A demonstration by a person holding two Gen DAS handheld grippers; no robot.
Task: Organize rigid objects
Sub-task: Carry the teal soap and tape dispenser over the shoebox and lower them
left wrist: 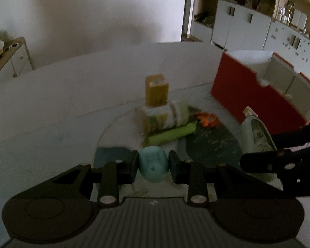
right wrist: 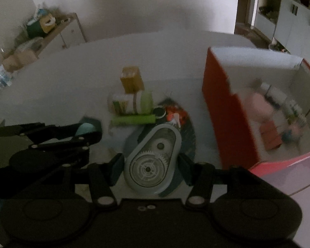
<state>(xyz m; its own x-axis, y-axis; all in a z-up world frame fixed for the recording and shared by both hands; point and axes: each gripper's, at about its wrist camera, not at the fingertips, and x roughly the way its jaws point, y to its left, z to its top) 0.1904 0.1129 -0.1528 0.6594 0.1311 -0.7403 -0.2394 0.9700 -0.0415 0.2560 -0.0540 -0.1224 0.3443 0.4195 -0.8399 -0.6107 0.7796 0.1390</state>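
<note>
- The left gripper [left wrist: 153, 167] clenched a small teal rounded plastic object [left wrist: 153, 166] between its pads, above the white tabletop [left wrist: 51, 107]; what the object was could not be made out.
- The right gripper [right wrist: 151, 168] grasped a pale grey-blue teardrop-shaped correction-tape dispenser [right wrist: 152, 159], its clear face showing gears; the pads pressed its two sides.
- In the left wrist view only the dispenser's narrow edge showed, at the right, partly behind the black linkage of the right gripper.
- A dark patterned round mat [right wrist: 188, 136] lay under the clutter, largely covered by the dispenser.
- Behind stood an upright mustard-yellow carton [left wrist: 156, 92], with a white jar with a green lid [right wrist: 132, 103] on its side just in front and a lime-green tube [left wrist: 171, 134] lying beside the jar.
- Small orange pieces [left wrist: 207, 119] near the tube were too blurred to identify.
- At the right stood a red open-topped storage box [right wrist: 225, 107]; its contents, pink and white shapes, were smeared by motion blur and cut off by the frame edge.
</note>
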